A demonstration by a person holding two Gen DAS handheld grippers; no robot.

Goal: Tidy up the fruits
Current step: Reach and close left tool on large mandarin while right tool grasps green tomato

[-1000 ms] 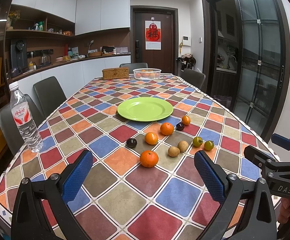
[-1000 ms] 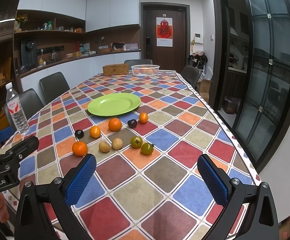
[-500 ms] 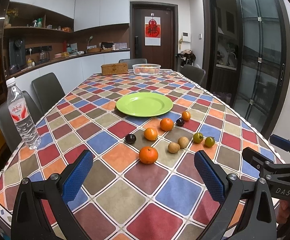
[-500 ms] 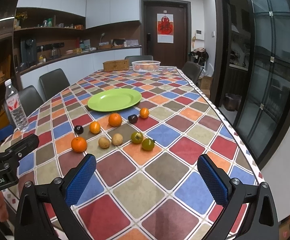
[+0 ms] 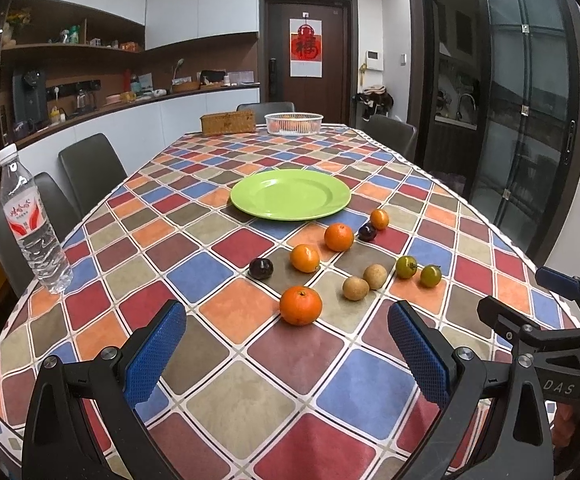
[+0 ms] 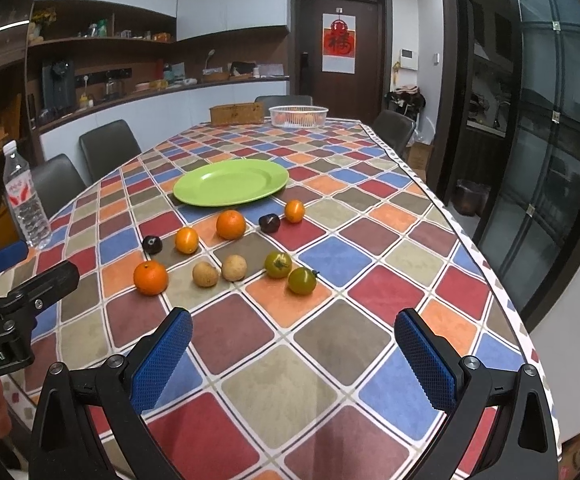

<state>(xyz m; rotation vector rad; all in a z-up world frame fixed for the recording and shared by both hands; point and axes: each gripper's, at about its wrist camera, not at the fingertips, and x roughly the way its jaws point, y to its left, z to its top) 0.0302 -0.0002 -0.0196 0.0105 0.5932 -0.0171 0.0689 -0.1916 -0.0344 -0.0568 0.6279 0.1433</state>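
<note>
Over the last second both wrist views have closed in on the fruit; the approach is under way, nothing grasped. The left gripper (image 5: 285,352) and right gripper (image 6: 293,356) hold their jaws wide apart, empty. Ten fruits lie loose near the empty green plate (image 5: 290,196); the nearest orange (image 5: 300,305) is glossy, and the brown pair are possibly longans.

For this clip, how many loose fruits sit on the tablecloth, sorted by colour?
Orange: 4
Dark purple: 2
Tan-brown: 2
Green: 2
Total: 10, none yet on the green plate.
</note>
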